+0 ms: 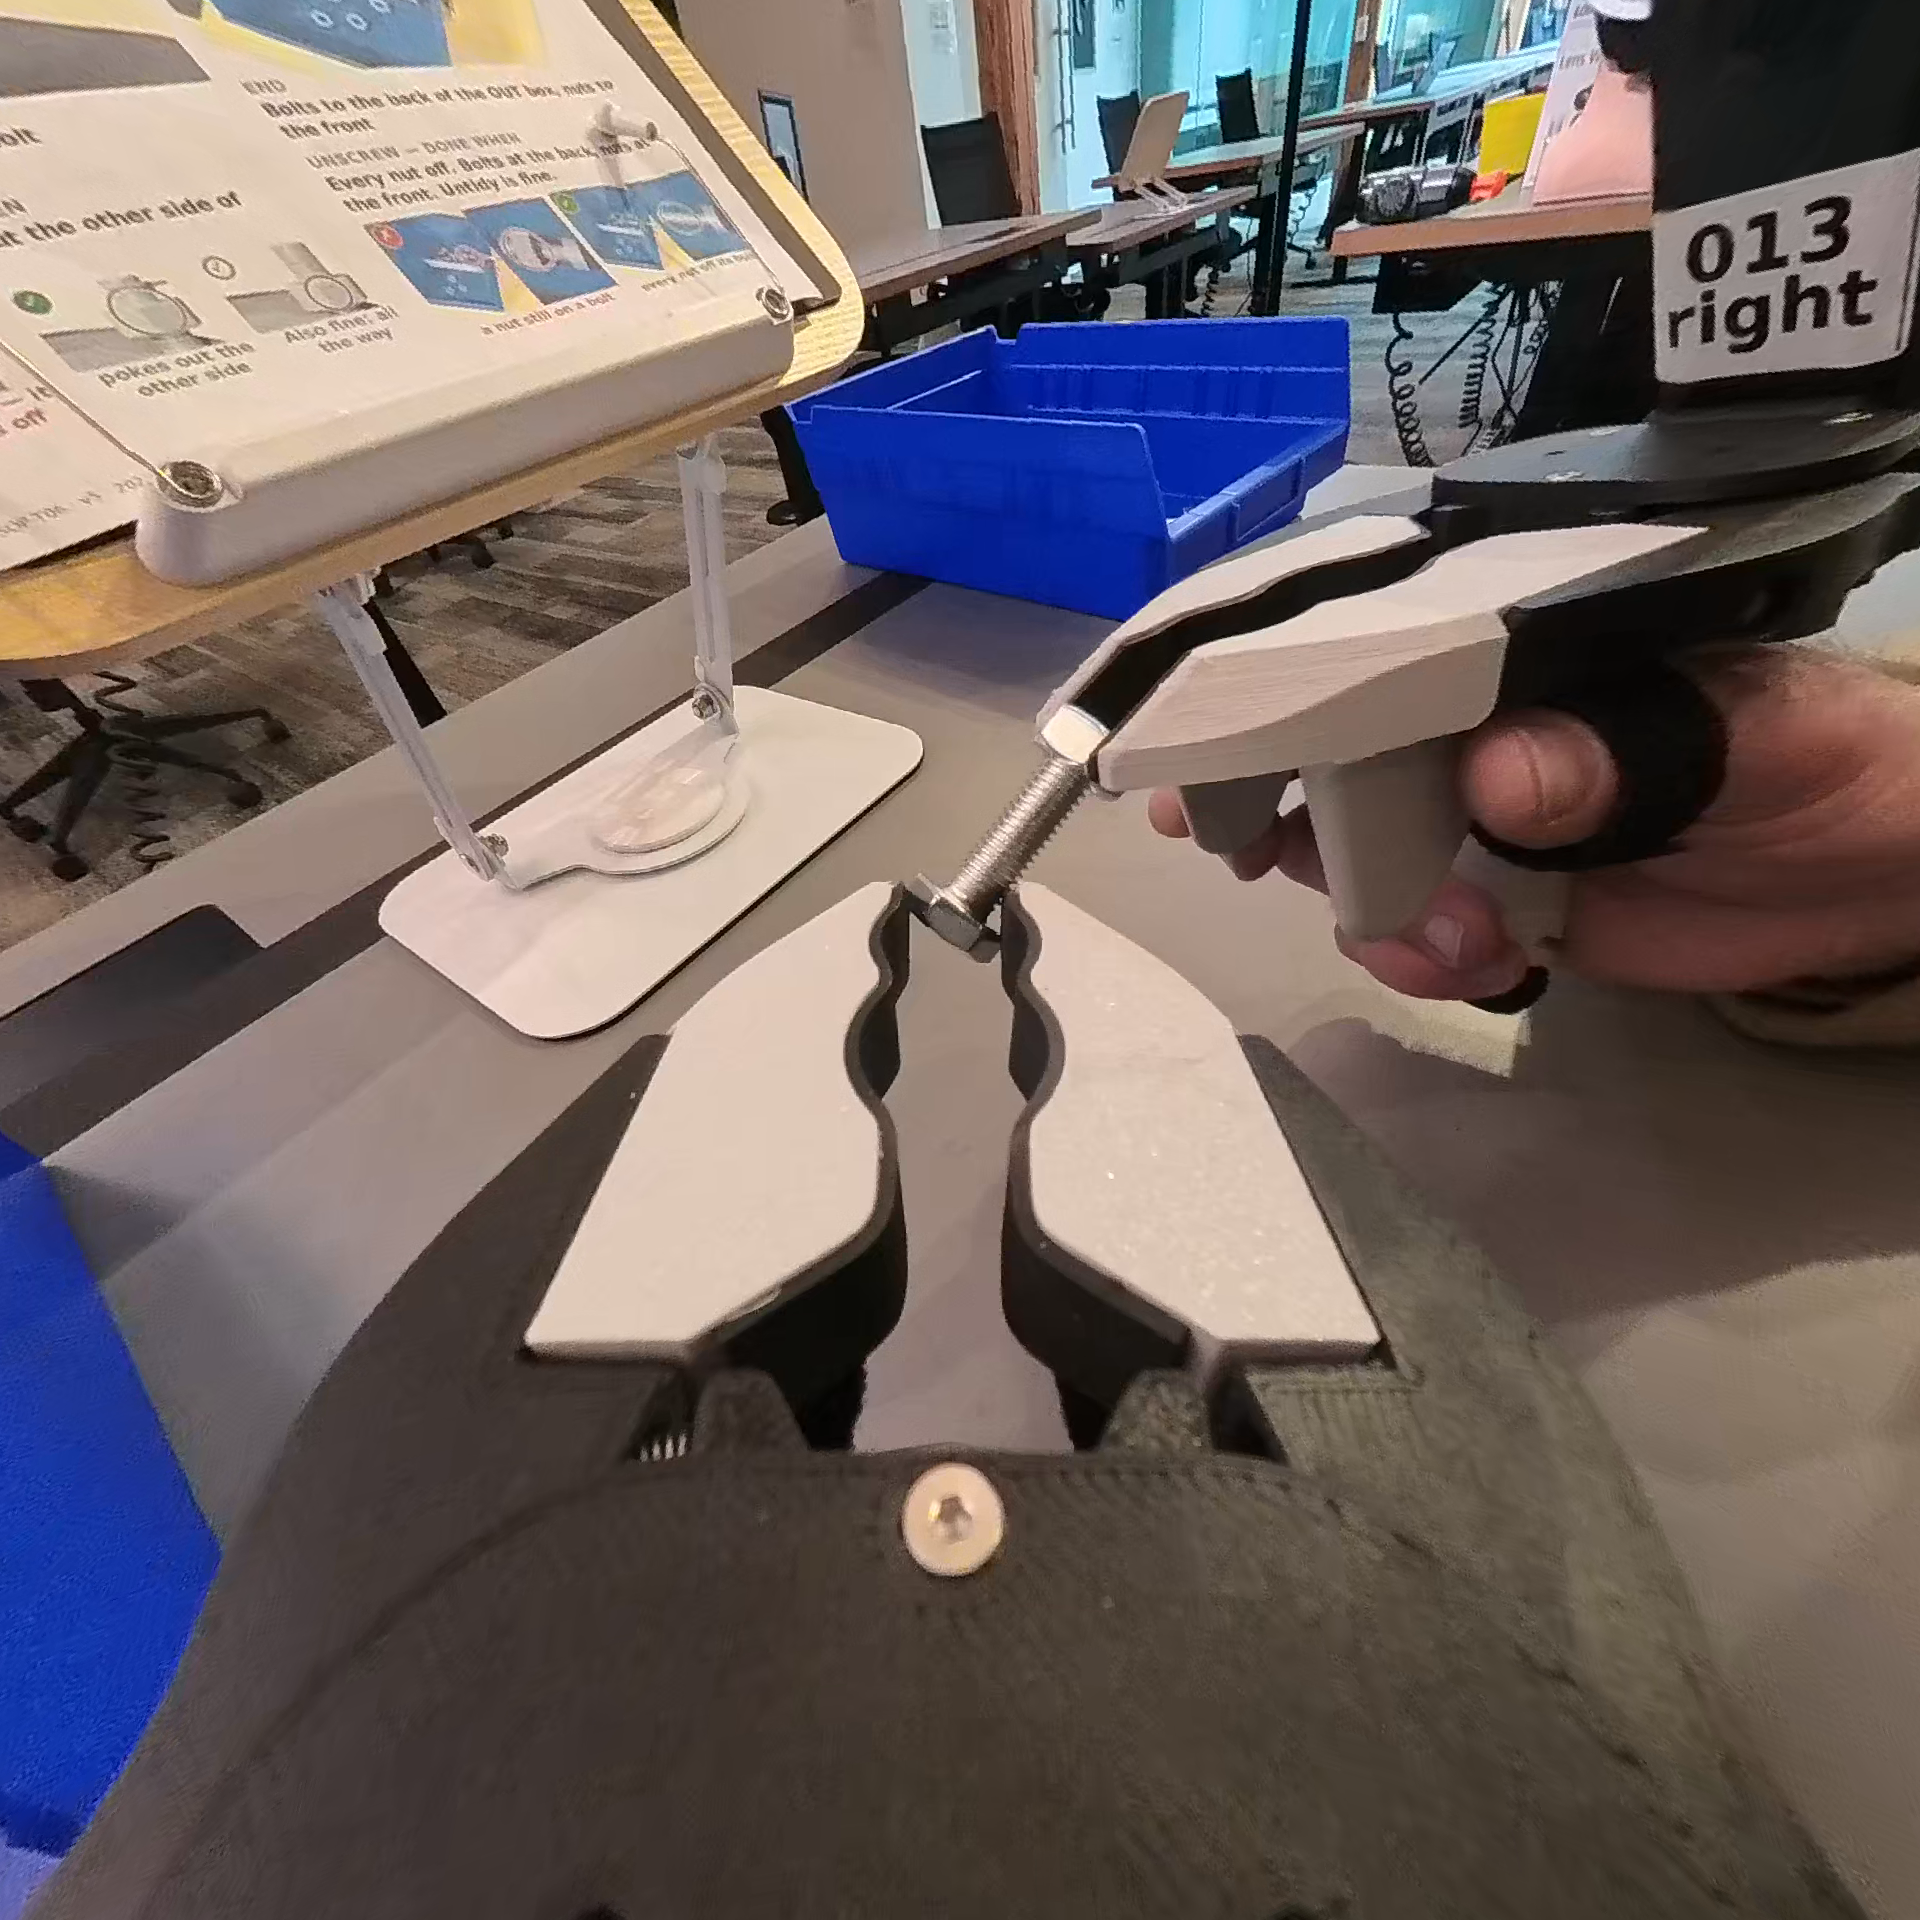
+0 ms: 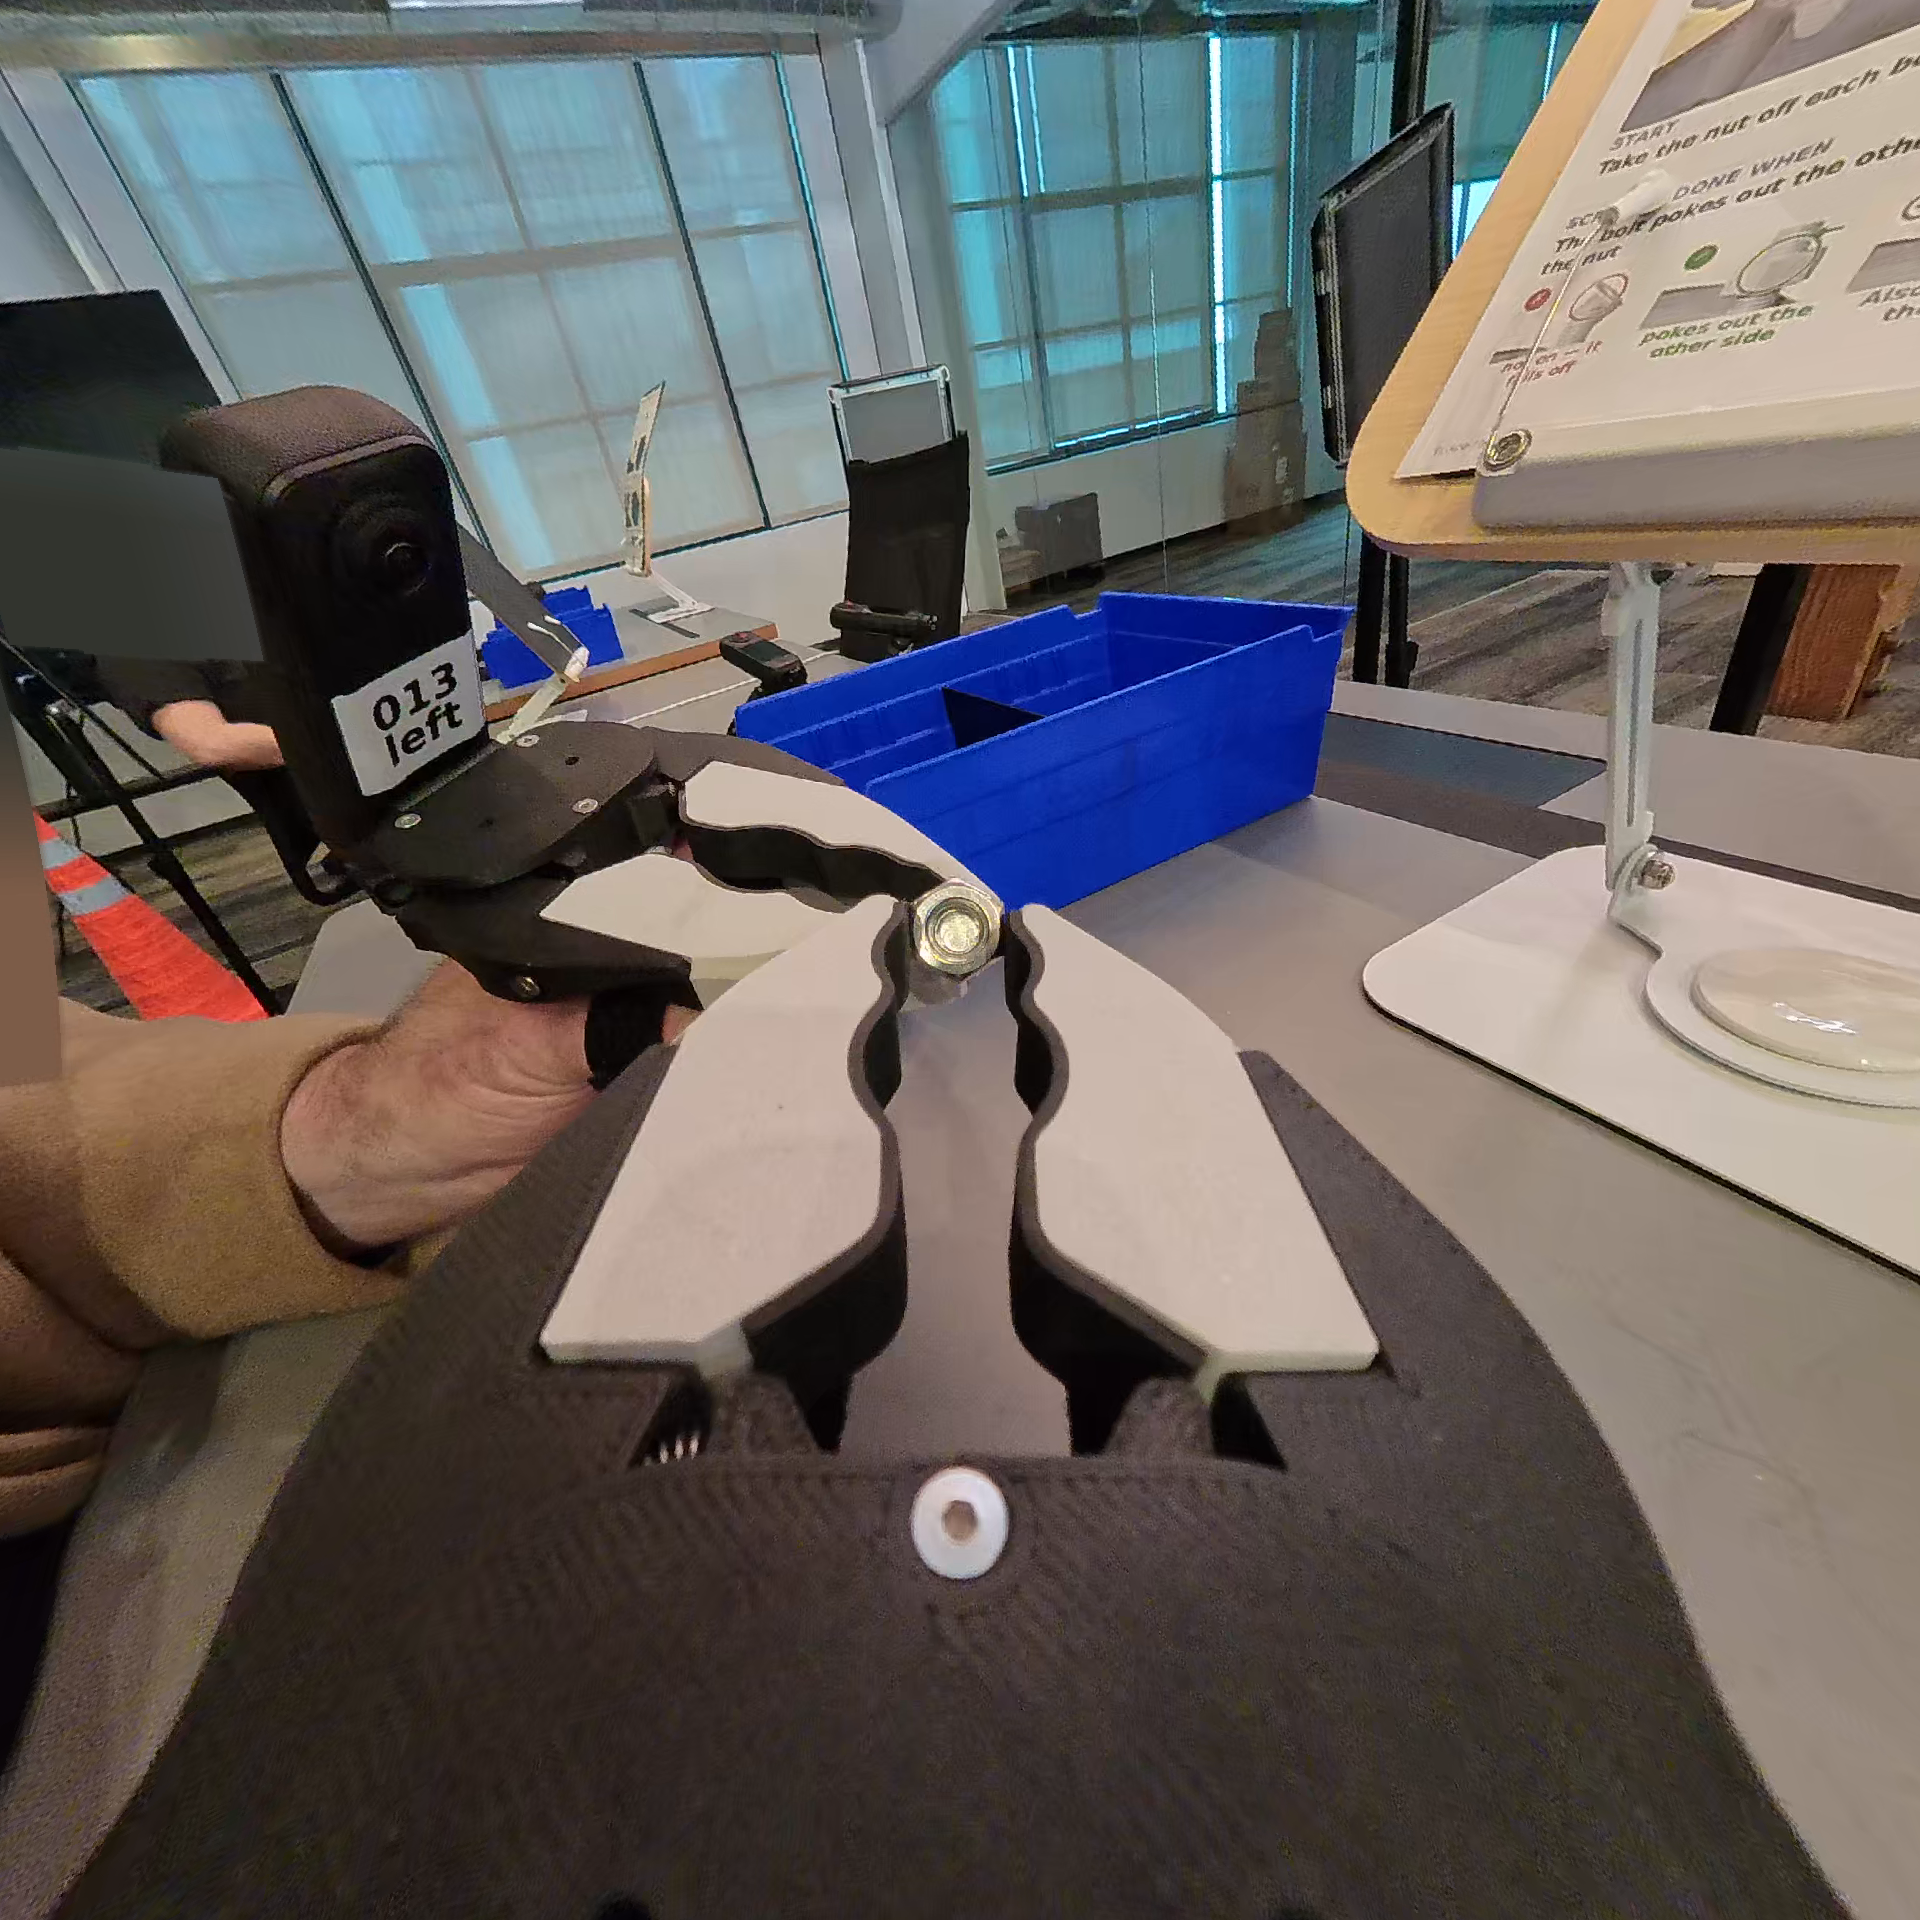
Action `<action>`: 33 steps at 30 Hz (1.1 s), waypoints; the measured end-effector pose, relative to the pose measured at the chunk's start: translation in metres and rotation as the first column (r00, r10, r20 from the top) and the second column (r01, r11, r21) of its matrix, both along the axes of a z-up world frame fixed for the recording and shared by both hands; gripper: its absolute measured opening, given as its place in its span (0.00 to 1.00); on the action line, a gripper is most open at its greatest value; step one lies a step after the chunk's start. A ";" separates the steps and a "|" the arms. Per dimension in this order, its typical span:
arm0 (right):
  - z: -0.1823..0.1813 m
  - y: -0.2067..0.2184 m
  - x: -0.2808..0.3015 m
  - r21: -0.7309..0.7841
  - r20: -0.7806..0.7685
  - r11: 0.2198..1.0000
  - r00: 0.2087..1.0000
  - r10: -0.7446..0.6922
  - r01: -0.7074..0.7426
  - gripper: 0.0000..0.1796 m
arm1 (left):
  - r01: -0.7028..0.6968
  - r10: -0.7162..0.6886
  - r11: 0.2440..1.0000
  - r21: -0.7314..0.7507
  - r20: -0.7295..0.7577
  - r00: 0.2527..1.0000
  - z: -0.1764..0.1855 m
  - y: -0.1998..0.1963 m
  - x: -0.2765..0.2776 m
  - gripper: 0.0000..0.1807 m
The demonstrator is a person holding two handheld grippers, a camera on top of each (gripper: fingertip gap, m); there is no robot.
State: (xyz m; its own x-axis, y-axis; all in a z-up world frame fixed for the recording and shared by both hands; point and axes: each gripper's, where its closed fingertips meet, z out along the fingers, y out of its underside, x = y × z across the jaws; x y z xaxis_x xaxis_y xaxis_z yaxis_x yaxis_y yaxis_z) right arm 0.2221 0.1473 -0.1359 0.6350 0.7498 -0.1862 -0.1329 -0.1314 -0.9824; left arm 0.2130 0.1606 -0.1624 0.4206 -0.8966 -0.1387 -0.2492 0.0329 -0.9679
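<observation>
A silver bolt [image 1: 1013,826] is held in the air between both grippers, above the grey table [image 1: 1507,1195]. My left gripper [image 1: 954,914] is shut on the bolt's hex head [image 1: 951,923]. My right gripper [image 1: 1086,743] comes in from the right and is shut on a hex nut [image 1: 1072,732] at the bolt's other end. In the right wrist view, my right gripper [image 2: 956,935] pinches the nut [image 2: 956,928] end-on. The left gripper [image 2: 914,894] reaches in from the left behind it. The bolt's shaft is hidden there.
A blue divided bin [image 1: 1039,447] stands at the back of the table, also in the right wrist view [image 2: 1091,810]. A tilted board with an instruction sheet [image 1: 416,260] stands on a white base [image 1: 665,935], which is right of my gripper in the right wrist view [image 2: 1507,997]. Another blue object [image 1: 62,1455] is at the lower left. Less than 4 cm separates the two grippers' tips.
</observation>
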 end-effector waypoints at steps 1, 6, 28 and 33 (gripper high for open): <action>0.000 0.000 0.000 -0.001 -0.003 1.000 1.000 0.002 -0.002 0.10 | 0.002 -0.002 1.000 -0.002 0.001 1.000 0.000 0.000 0.000 0.09; 0.001 -0.001 0.000 0.004 -0.002 1.000 1.000 0.010 -0.010 0.11 | 0.004 -0.004 1.000 -0.008 0.006 1.000 0.000 0.000 0.001 0.09; -0.002 -0.004 -0.004 0.063 0.113 0.998 0.994 0.001 -0.008 0.15 | 0.020 -0.019 0.999 -0.032 0.023 1.000 0.001 -0.001 0.001 0.09; -0.004 -0.004 -0.003 0.066 0.133 0.998 0.991 -0.005 -0.004 0.14 | 0.020 -0.019 0.999 -0.038 0.032 0.999 0.002 -0.001 0.001 0.09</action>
